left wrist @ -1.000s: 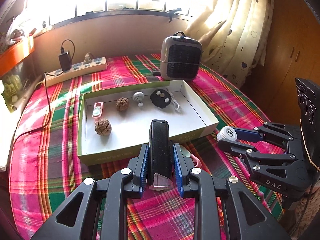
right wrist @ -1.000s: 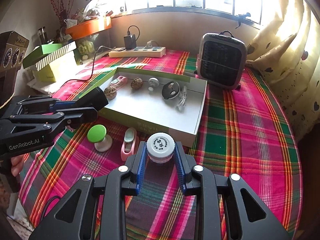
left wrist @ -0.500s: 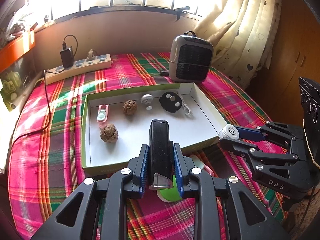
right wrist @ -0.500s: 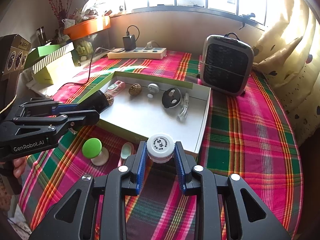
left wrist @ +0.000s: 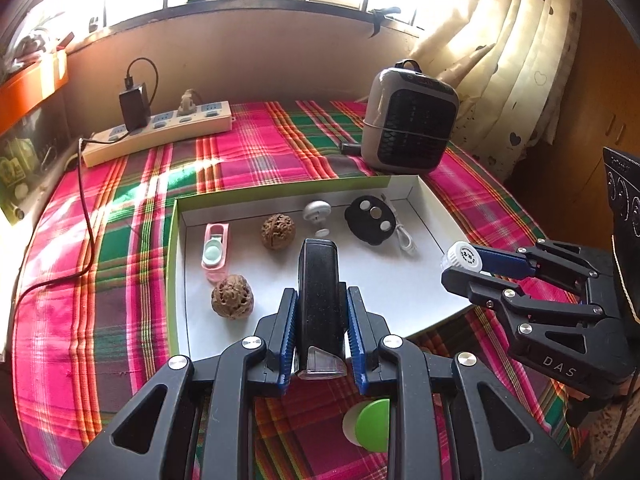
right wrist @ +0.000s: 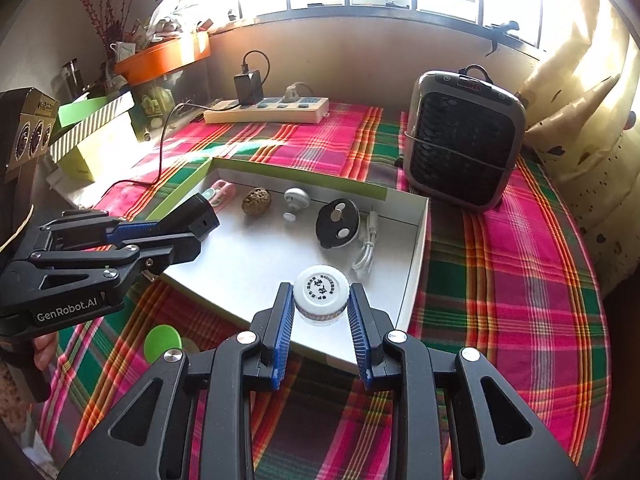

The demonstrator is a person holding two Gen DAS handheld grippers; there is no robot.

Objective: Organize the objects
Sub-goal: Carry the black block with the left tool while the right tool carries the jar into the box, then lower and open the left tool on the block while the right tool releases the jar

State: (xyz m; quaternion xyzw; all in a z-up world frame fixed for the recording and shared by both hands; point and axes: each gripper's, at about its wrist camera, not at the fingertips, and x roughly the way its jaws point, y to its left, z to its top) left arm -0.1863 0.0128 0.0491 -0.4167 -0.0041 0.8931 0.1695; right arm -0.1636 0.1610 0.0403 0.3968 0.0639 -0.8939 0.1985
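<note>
Your left tool (left wrist: 321, 322) is clamped on a black oblong device (left wrist: 319, 300). The device stands lengthwise between the blue pads (left wrist: 289, 326), its far end projecting past the fingertips and its clear-tipped near end toward the camera. It hangs over the near part of the white tray (left wrist: 404, 284), just right of the nearer walnut (left wrist: 232, 295).

Your right tool (right wrist: 321, 322) is clamped on a small white-capped jar (right wrist: 321, 294). The blue pads press on both sides of the jar, with the printed cap facing up. The jar hangs over the near right part of the tray (right wrist: 248, 264), just this side of the white cable (right wrist: 366, 250).

In the left wrist view, the right tool (left wrist: 460, 266) enters from the right edge and carries the jar (left wrist: 461, 255) over the right wall of the tray.

In the right wrist view, the left tool (right wrist: 188, 226) enters from the left, with the black device (right wrist: 192, 216) over the left part of the tray. A hand (right wrist: 42, 350) shows under its body.

Along the far wall, the tray holds:
- a pink case (left wrist: 216, 250);
- a second walnut (left wrist: 278, 231);
- a small white knob (left wrist: 317, 213);
- a black round disc (left wrist: 370, 220) with the cable beside it.

The tray sits on the desk, which is covered with a plaid cloth (left wrist: 256, 148). A green-topped round piece (left wrist: 372, 424) lies on the cloth near the tray, below the left tool.

Behind the tray stand a small heater (left wrist: 410, 120) and a power strip (left wrist: 160, 130) with a black charger plugged in.
</note>
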